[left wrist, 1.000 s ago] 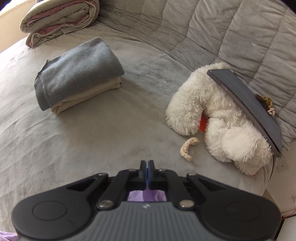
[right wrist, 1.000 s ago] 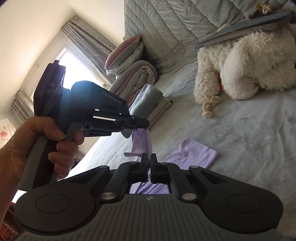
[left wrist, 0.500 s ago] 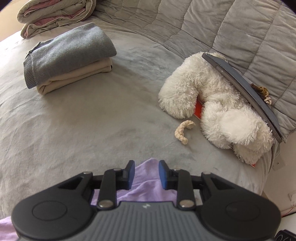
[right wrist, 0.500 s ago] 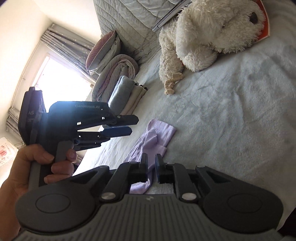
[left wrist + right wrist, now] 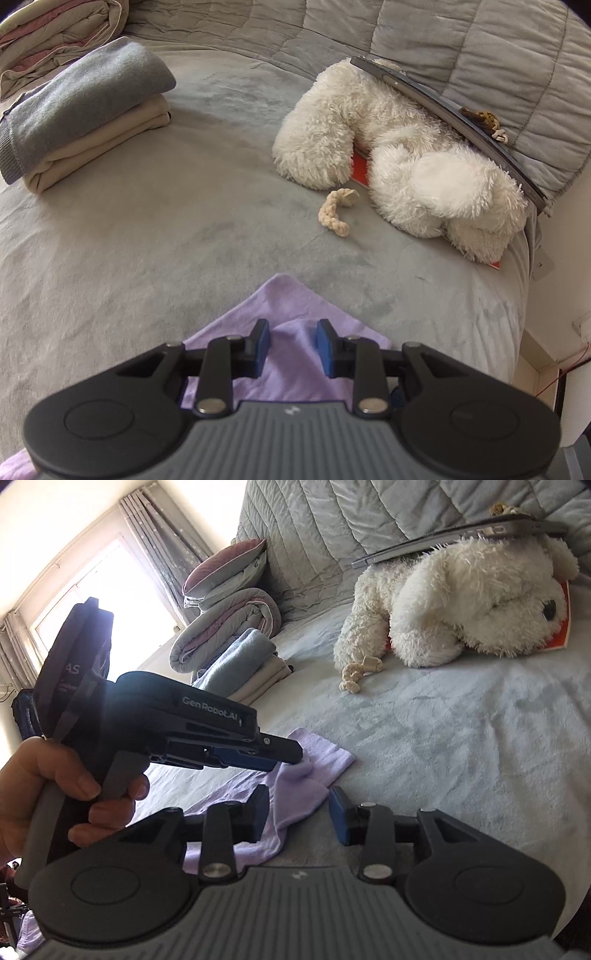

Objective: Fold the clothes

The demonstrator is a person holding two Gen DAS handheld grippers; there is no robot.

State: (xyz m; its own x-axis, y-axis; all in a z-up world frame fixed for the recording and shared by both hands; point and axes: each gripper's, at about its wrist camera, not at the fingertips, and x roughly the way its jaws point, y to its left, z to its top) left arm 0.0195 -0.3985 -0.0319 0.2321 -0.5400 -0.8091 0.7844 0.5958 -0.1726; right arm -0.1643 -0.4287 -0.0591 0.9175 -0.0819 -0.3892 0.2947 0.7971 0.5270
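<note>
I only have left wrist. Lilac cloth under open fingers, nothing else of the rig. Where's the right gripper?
Observer: The right gripper is open, low over the lilac garment, one edge between its fingers.
Operator: Is the left gripper touching cloth?
Observer: In the right wrist view the left gripper has its fingertips right at a raised fold; contact unclear.
Operator: Anything behind the stack?
Observer: A window with curtains, beyond the folded stack and the rolled quilt.
</note>
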